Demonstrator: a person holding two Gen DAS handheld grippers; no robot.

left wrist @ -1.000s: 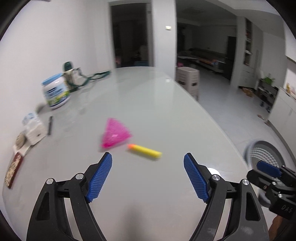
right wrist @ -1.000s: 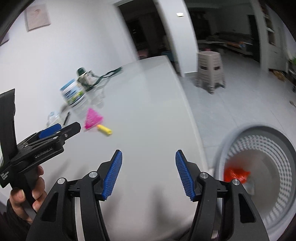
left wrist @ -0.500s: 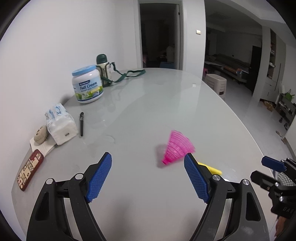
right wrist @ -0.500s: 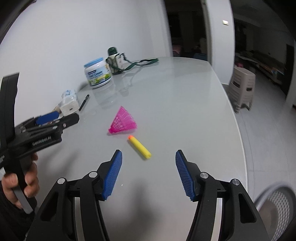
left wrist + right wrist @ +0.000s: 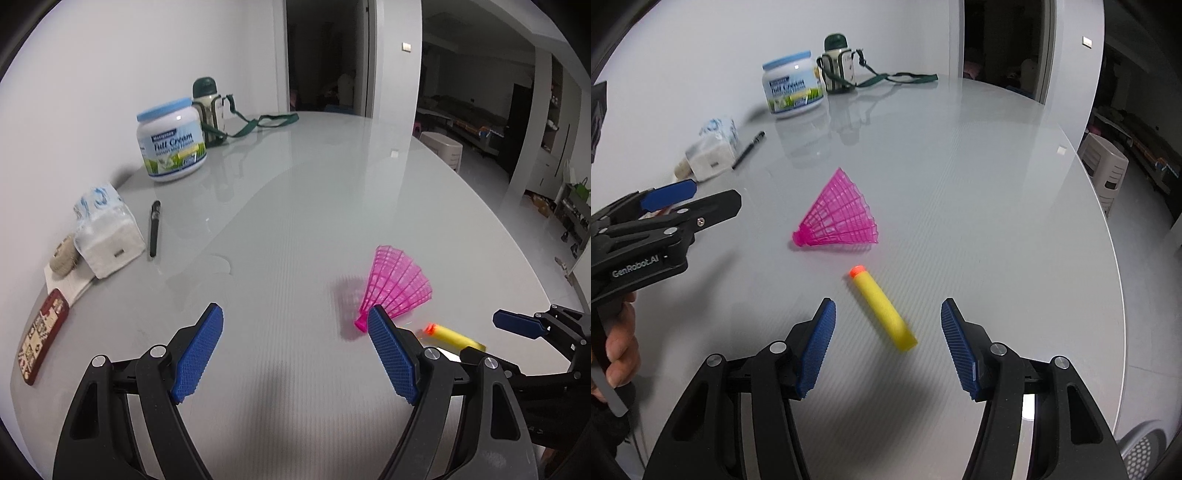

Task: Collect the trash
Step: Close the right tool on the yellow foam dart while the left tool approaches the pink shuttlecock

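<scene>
A yellow foam dart with an orange tip (image 5: 882,308) lies on the grey table (image 5: 979,177), just ahead of my right gripper (image 5: 886,345), which is open and empty with the dart's rear end between its fingers. A pink plastic shuttlecock (image 5: 840,216) lies on its side just beyond the dart. My left gripper (image 5: 295,354) is open and empty over bare table; the shuttlecock (image 5: 397,286) and the dart (image 5: 454,336) sit to its right, partly behind its right finger. The left gripper also shows in the right wrist view (image 5: 670,206).
A milk powder tub (image 5: 171,146), a green-capped bottle with a strap (image 5: 210,107), a tissue pack (image 5: 107,230), a pen (image 5: 153,227) and a dark card (image 5: 42,345) stand along the wall on the left. A white mesh bin (image 5: 1145,450) sits below the table's right edge.
Both grippers have swung left, away from the bin and toward the table. The right gripper has closed in on the dart, which now lies between its fingers. Both stay open.
</scene>
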